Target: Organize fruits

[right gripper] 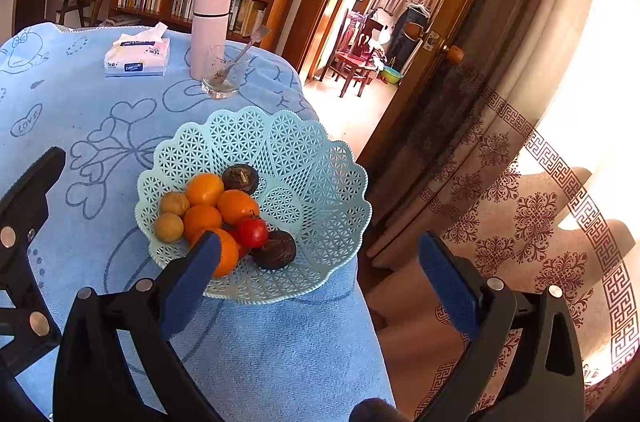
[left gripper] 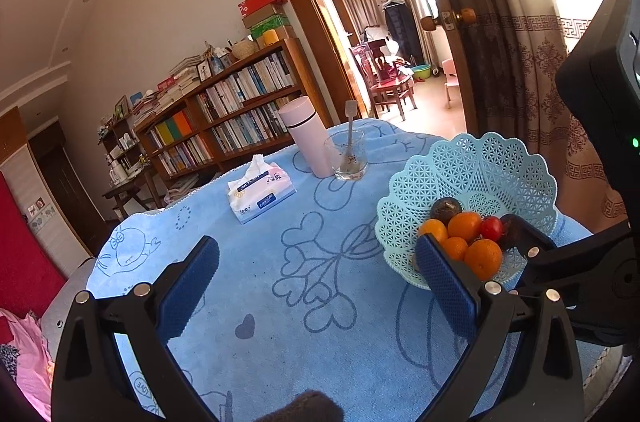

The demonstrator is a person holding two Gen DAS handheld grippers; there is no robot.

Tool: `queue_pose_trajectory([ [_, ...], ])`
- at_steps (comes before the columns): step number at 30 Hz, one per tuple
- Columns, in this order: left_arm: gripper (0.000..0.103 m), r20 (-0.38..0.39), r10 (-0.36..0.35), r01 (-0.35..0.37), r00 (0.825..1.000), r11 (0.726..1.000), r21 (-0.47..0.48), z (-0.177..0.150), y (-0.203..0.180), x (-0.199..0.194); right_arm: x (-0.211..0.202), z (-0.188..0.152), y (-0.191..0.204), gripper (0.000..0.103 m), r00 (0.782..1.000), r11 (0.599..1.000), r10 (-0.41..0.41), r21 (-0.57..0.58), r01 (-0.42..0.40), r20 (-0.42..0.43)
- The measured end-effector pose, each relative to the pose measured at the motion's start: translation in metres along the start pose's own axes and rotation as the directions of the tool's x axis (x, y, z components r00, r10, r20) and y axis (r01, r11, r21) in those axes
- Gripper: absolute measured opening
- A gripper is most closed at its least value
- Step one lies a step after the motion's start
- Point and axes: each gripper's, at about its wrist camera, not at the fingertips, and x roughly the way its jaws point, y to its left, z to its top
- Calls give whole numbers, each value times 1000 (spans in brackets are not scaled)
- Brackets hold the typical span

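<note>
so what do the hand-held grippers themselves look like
Both match. The left hand-held gripper and the right hand-held gripper each have a black plastic frame with silver round rivets and two fingers faced with blue textured pads. The right one's black body carries a small green light.

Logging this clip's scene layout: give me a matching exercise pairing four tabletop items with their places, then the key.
Things:
1. small red tomato
2. pale pink cylindrical flask
3. metal spoon
4. soft tissue pack

Places:
A. lying flat on the blue towel, left of the flask
B. inside the clear drinking glass
C. in the light blue lattice plastic basket
D. upright just behind the glass

Pairs: 1-C, 2-D, 3-B, 4-A
</note>
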Motion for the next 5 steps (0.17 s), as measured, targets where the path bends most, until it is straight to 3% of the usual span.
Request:
queue_pose_trajectory([
  [5,98,-11,5,-5,1000,1000,-9,-1,3,0,0,-1,2,100,1000,1000,1,-7,-1,1],
])
